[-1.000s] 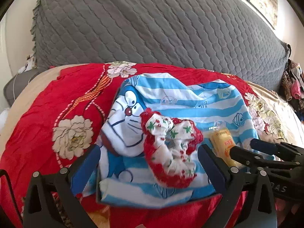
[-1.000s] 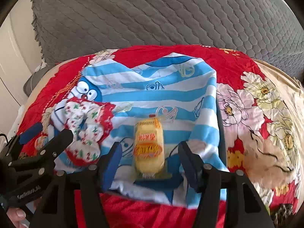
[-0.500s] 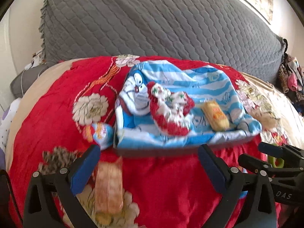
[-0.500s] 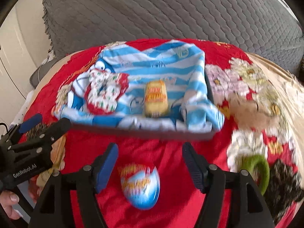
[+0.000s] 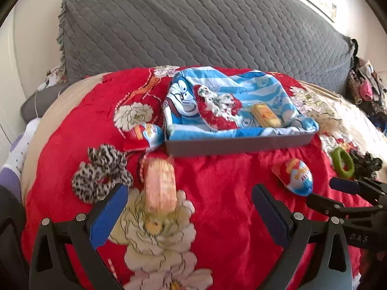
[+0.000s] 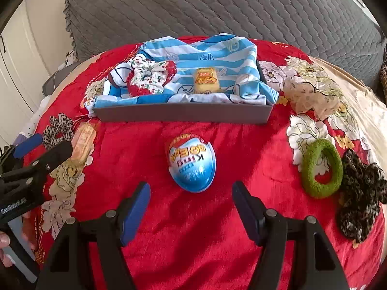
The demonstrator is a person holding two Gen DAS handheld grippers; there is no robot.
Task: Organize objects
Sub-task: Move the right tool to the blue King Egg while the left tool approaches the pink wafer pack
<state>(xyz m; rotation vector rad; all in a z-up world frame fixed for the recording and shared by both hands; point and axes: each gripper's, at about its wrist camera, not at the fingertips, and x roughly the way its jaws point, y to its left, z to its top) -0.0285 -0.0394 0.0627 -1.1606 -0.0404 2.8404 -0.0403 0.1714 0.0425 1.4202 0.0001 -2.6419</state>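
Note:
A grey tray [image 6: 183, 116] lined with a blue striped cloth holds a red-and-white scrunchie [image 6: 147, 77] and a yellow snack pack [image 6: 205, 79]. In the right wrist view my right gripper [image 6: 191, 199] stands open, with a blue chocolate egg [image 6: 191, 164] on the red blanket just ahead of its tips, untouched. In the left wrist view my left gripper [image 5: 188, 205] is open too; a pink snack packet [image 5: 159, 186] lies ahead of its left finger. A leopard scrunchie [image 5: 101, 171] sits left of that packet.
A second egg [image 5: 142, 134] leans at the tray's left end. A green ring [image 6: 321, 169] and a dark patterned scrunchie [image 6: 360, 193] lie on the right. A grey quilted cushion [image 5: 193, 24] rises behind the tray. Clothes [image 5: 365, 84] are heaped at far right.
Both grippers have drawn back from the tray toward the near side of the blanket. The scrunchie and yellow pack stay in the tray; the egg and pink packet have come into view.

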